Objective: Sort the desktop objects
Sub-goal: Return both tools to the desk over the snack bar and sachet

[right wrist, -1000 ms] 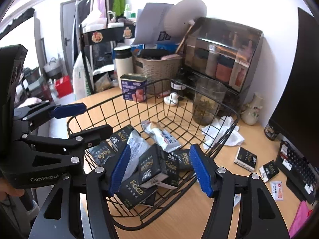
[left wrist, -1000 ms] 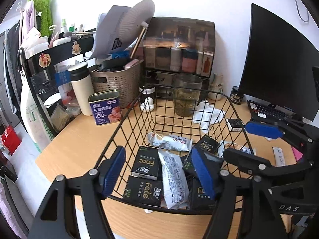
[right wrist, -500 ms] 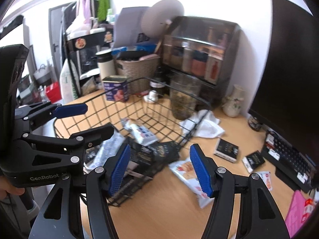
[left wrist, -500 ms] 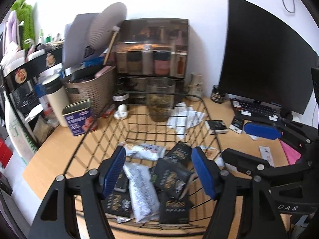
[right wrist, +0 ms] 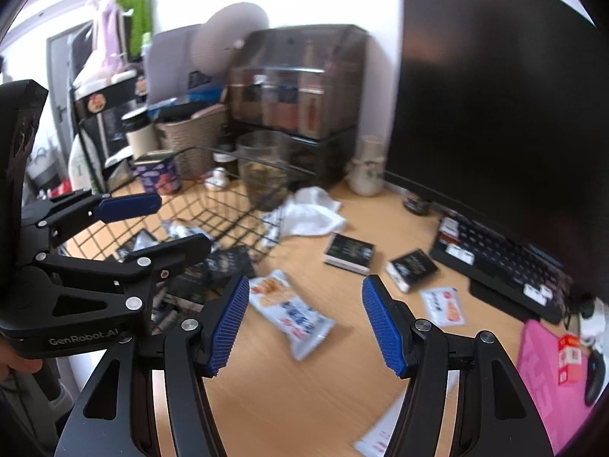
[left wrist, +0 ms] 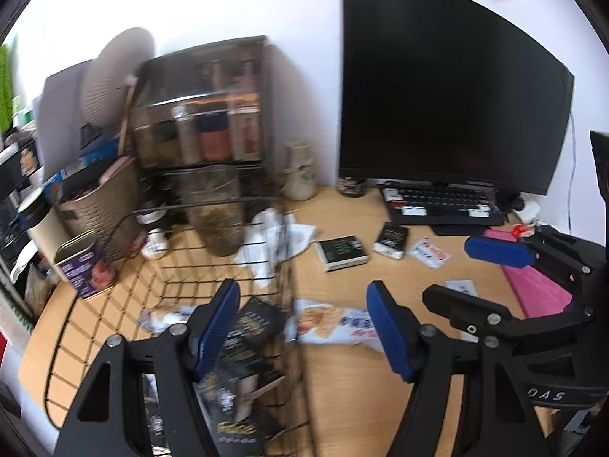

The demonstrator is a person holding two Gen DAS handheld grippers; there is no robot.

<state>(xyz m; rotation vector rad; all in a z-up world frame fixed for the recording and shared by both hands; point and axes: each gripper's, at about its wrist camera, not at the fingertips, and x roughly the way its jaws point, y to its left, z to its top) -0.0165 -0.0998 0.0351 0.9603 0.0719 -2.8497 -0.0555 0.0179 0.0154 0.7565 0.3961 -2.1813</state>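
Two black boxes (right wrist: 349, 254) on wooden desk (right wrist: 304, 388), monitor (right wrist: 495, 114) behind.

Plain white wall (left wrist: 304, 7) across 12 o'clock, brightly lit. Light wood-grain desk top (right wrist: 304, 392) fills 6 o'clock. Large black curved monitor (left wrist: 449, 95) at 1 o'clock. Smoky brown clear-plastic organiser cabinet (left wrist: 201, 106) at 11. Grey door (right wrist: 62, 76) at 9 in the right wrist view.

Snack packet (right wrist: 291, 314) right of wire basket (right wrist: 243, 224)
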